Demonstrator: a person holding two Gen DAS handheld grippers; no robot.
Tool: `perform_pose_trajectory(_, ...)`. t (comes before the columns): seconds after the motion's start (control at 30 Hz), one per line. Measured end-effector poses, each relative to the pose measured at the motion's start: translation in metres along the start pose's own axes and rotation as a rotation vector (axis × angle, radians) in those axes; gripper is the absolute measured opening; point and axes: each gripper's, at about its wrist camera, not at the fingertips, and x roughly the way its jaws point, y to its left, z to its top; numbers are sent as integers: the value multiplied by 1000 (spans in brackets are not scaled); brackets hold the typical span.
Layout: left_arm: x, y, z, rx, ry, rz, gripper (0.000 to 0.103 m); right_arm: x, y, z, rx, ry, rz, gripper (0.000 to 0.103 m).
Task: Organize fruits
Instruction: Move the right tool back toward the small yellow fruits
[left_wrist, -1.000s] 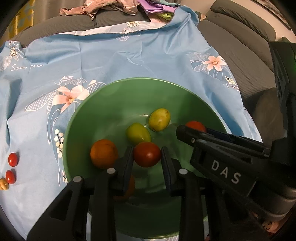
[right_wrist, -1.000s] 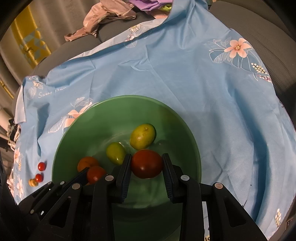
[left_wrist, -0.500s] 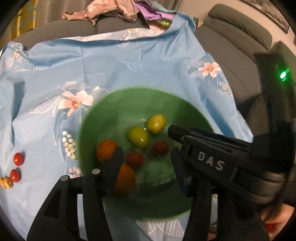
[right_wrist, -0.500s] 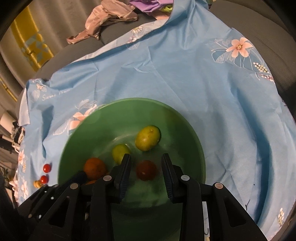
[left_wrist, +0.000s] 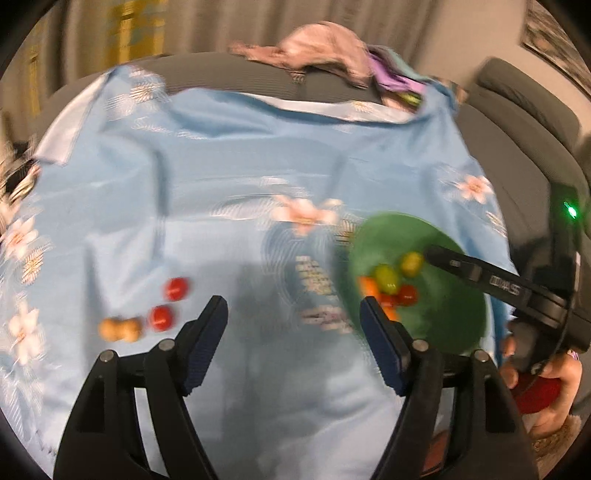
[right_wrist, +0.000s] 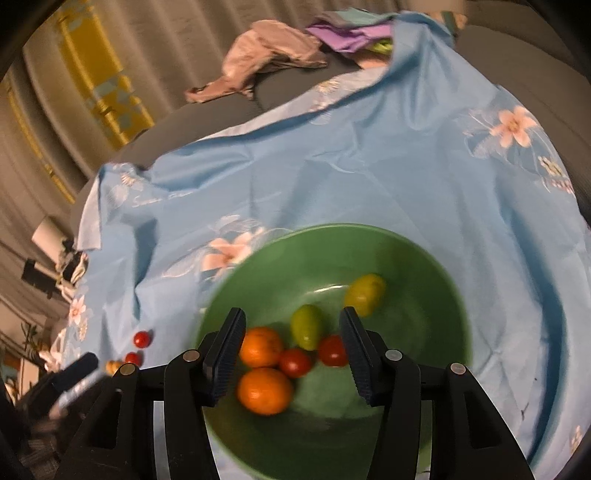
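A green bowl (right_wrist: 424, 266) on the blue floral cloth holds two oranges (right_wrist: 264, 390), two red tomatoes (right_wrist: 295, 363) and two green-yellow fruits (right_wrist: 306, 326). My right gripper (right_wrist: 291, 350) is open and empty above the bowl's near side. My left gripper (left_wrist: 293, 334) is open and empty over the bare cloth, left of the bowl (left_wrist: 447, 325). Two small red fruits (left_wrist: 176, 288) and a tan peanut-shaped fruit (left_wrist: 120, 329) lie on the cloth to its left; they also show at the left of the right wrist view (right_wrist: 142, 338).
The blue cloth (left_wrist: 221, 184) covers a grey sofa. A heap of clothes (right_wrist: 266, 62) lies at the back. The right gripper's body (left_wrist: 509, 291) reaches over the bowl in the left wrist view.
Both grippers have let their tomatoes fall into the bowl and opened. My left gripper has swung left, away from the bowl, toward the small fruits. My right gripper has risen and opened wider.
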Motion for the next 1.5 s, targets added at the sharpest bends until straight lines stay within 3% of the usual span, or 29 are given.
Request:
perform_pose_trajectory(0.2, -20, 58, -13, -85, -34, 112, 74, 0, 36, -5, -94, -23, 41, 53)
perform_pose_trajectory(0.37, -16, 94, -28, -135, -21, 159, 74, 4, 68, -15, -210, -31, 79, 53)
perform_pose_trajectory(0.53, -6, 115, -29, -190, -10, 188, 74, 13, 87, -22, -220, -17, 138, 53)
perform_pose_trajectory(1.03, 0, 137, -31, -242, 3, 202, 74, 41, 127, -48, -304, 57, 137, 53)
perform_pose_trajectory(1.37, 10, 151, -31, -281, 41, 178, 72, 51, 150, -58, -360, 105, 187, 50)
perform_pose_trajectory(1.5, 14, 161, -31, -324, 60, 159, 61, 60, 157, -59, -333, 167, 242, 49)
